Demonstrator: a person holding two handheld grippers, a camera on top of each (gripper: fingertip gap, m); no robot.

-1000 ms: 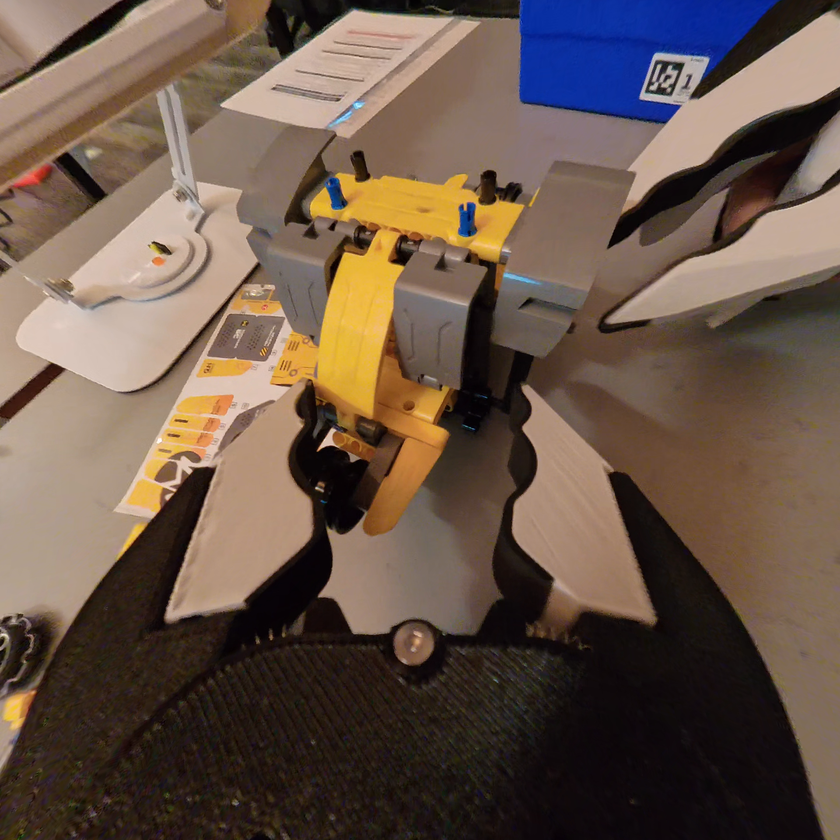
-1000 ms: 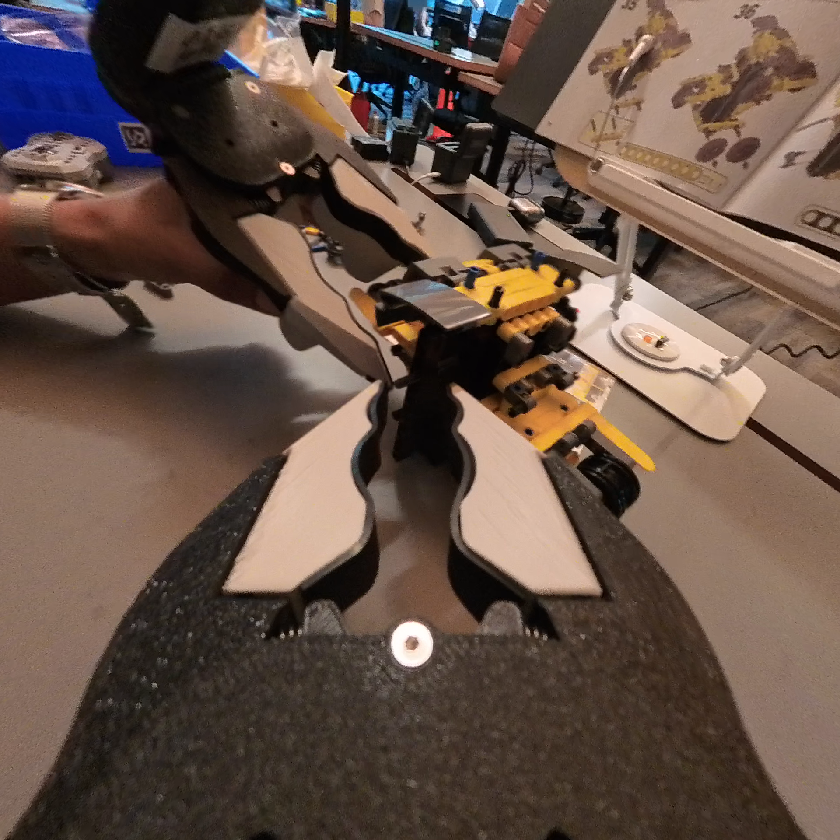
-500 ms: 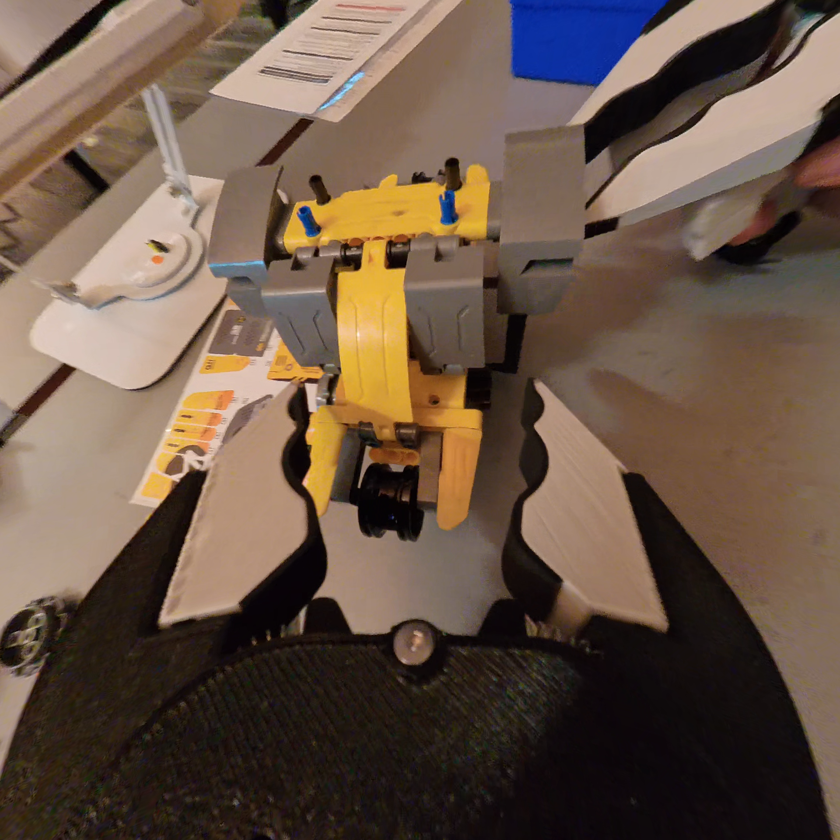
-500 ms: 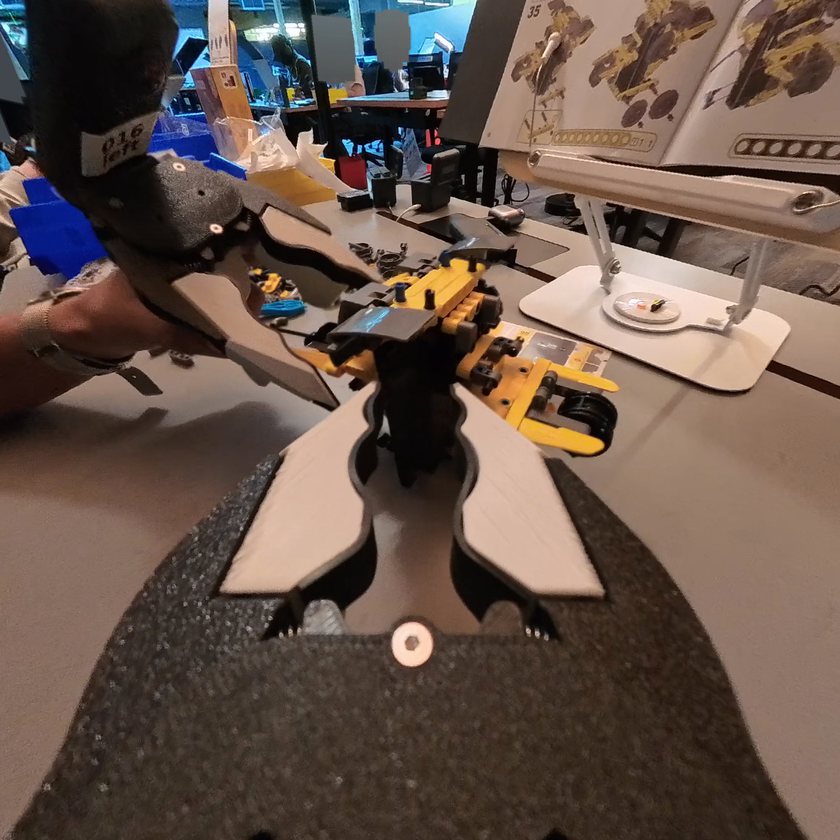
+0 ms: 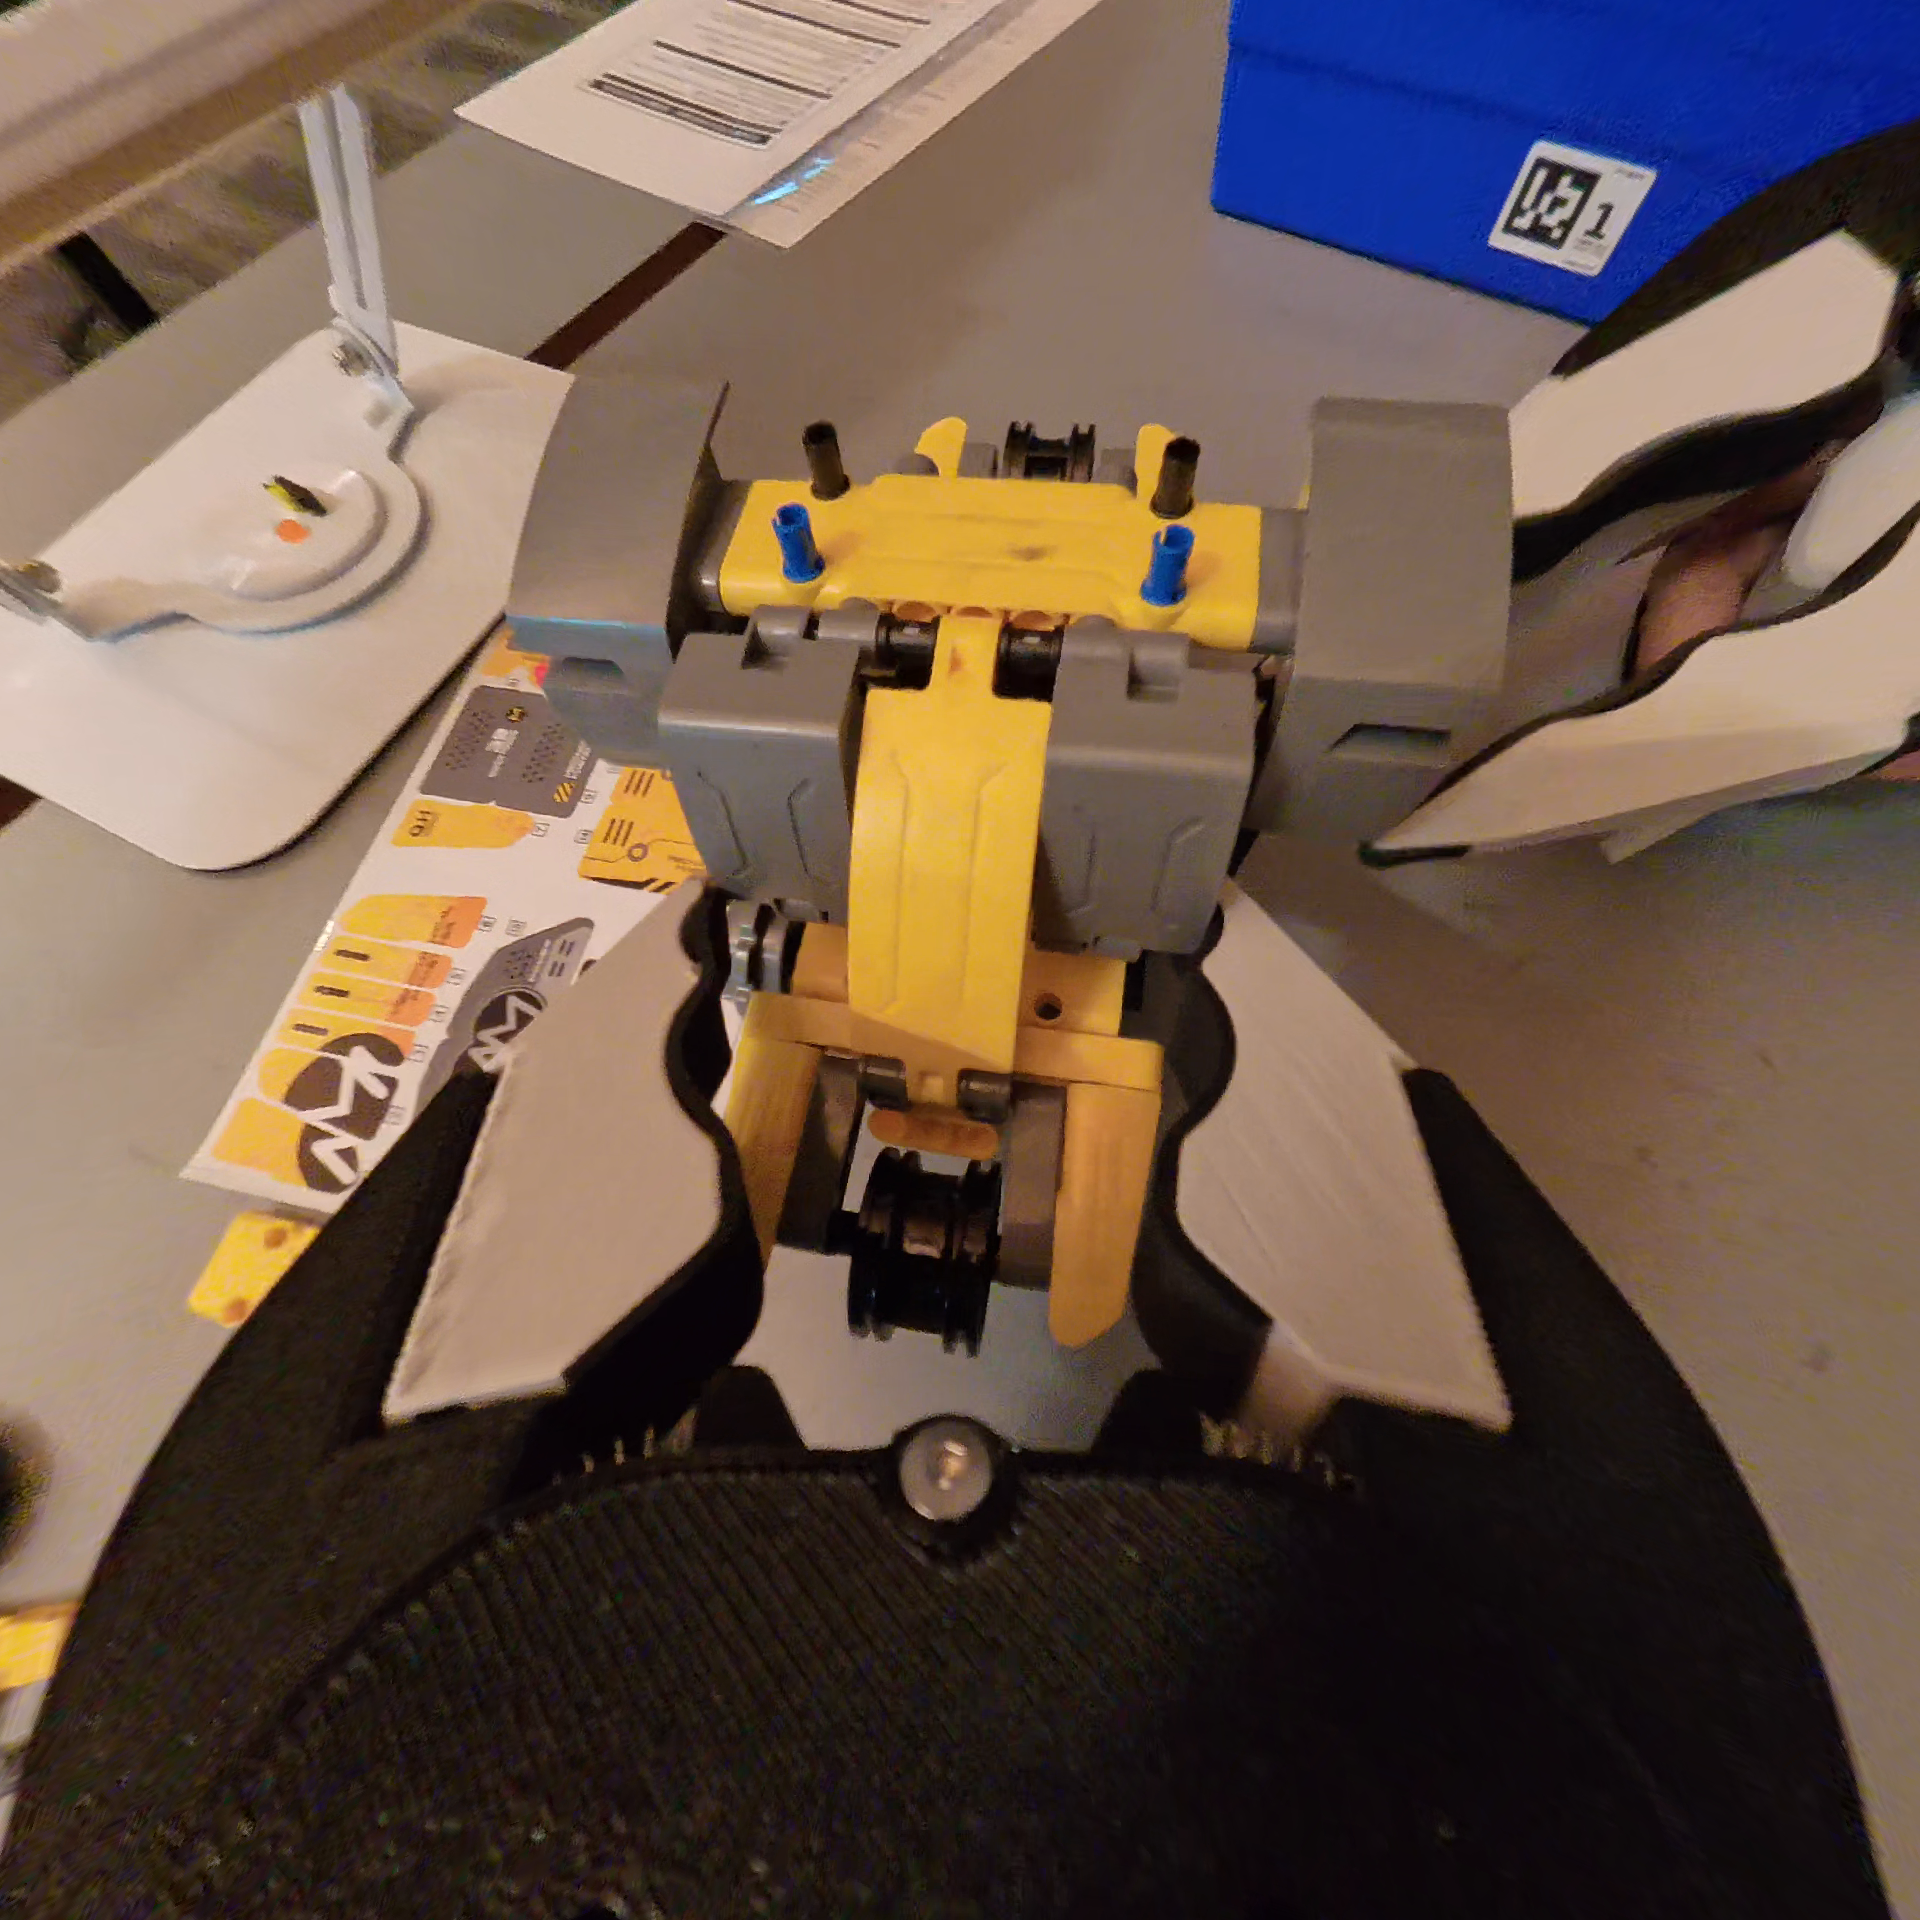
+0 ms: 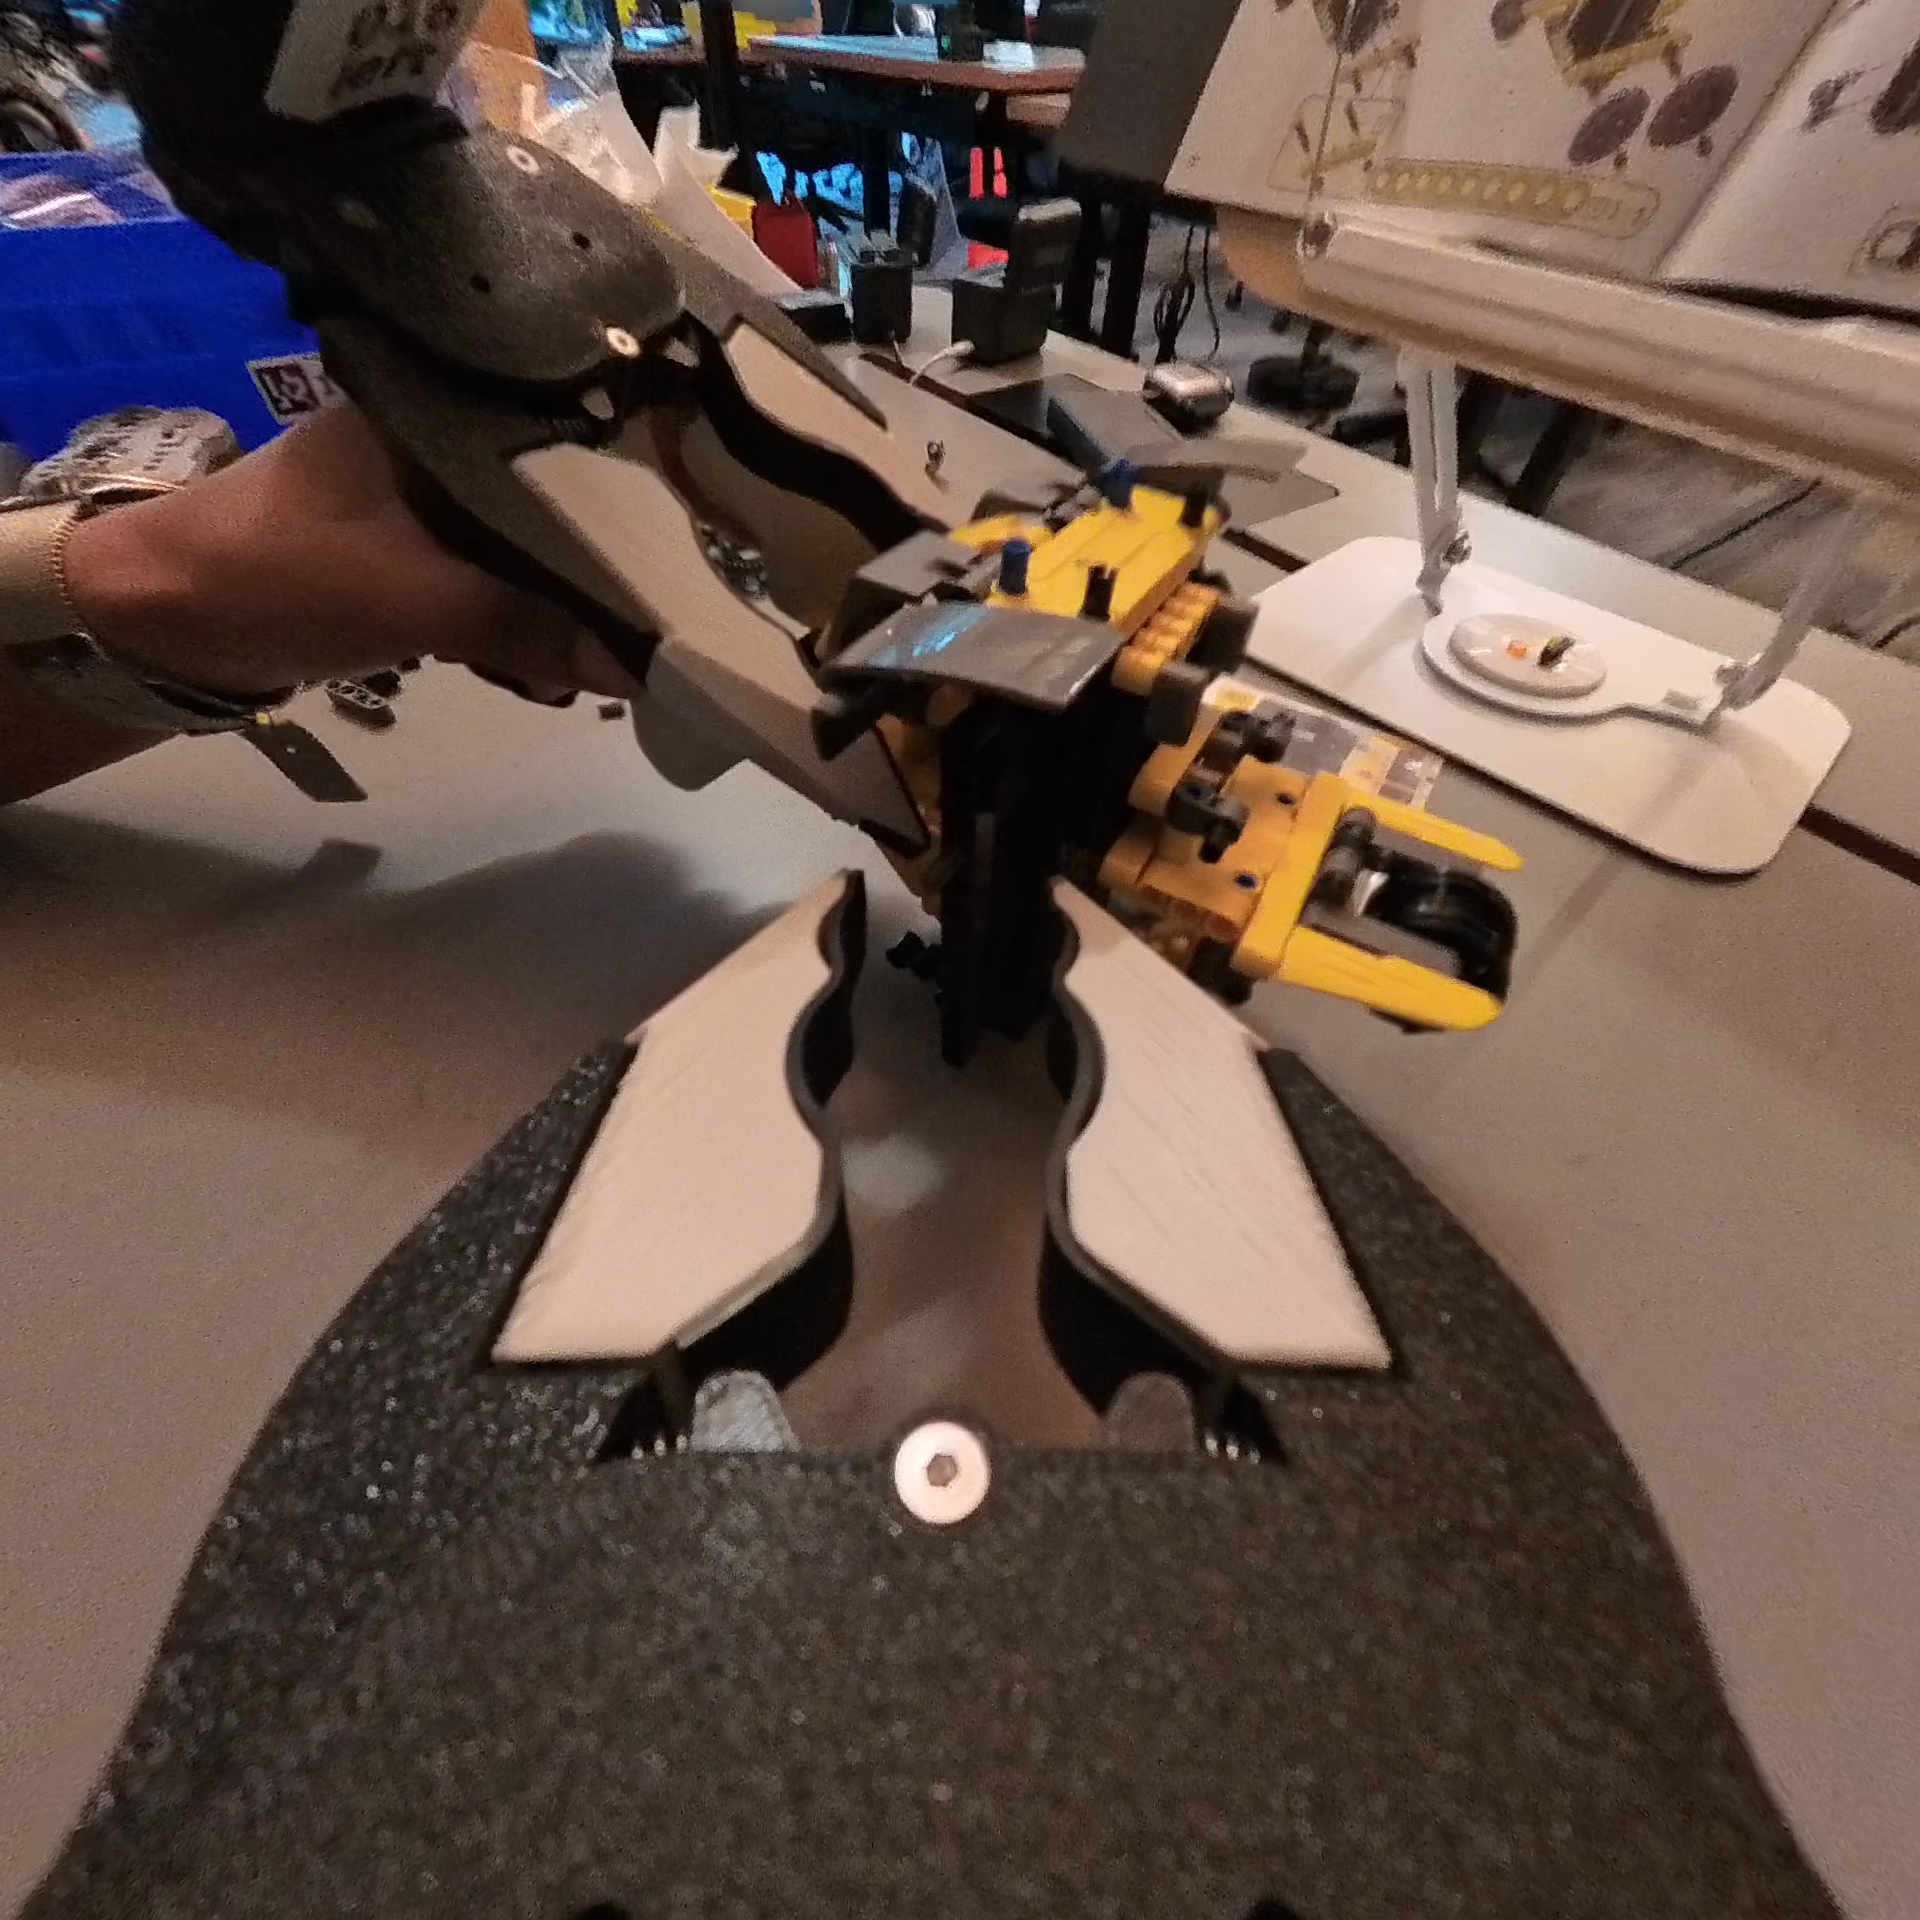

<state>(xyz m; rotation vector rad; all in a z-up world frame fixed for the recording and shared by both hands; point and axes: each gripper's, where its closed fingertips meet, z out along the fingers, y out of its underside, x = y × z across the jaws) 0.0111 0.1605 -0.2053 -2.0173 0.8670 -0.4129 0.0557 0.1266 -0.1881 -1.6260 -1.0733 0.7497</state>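
Observation:
A yellow and grey brick-built vehicle model (image 5: 945,852) with black wheels is held above the grey table (image 5: 1610,1091). My left gripper (image 5: 945,935) is open, and the model's near wheel end sits between its fingers (image 5: 582,1195). I cannot tell whether they touch it. My right gripper (image 6: 956,894) is shut on a black part under the model's (image 6: 1226,831) grey side panel. It also shows at the right edge of the left wrist view (image 5: 1683,675). A finger of the left gripper (image 6: 717,686) reaches in from the upper left, held by a hand (image 6: 260,582).
A sticker sheet (image 5: 416,987) and a small yellow piece (image 5: 249,1262) lie left of the model. A white stand base (image 5: 208,675) holds an open instruction booklet (image 6: 1558,135). A blue bin (image 5: 1455,125) and a printed sheet (image 5: 790,73) lie at the back. From my left tips it is roughly 15 centimeters to the small yellow piece (image 5: 249,1262); from my right, 25 centimeters.
The model has turned from tilted to square and come deeper between my left fingers. The left jaw width looks unchanged. My right gripper stays shut on the model.

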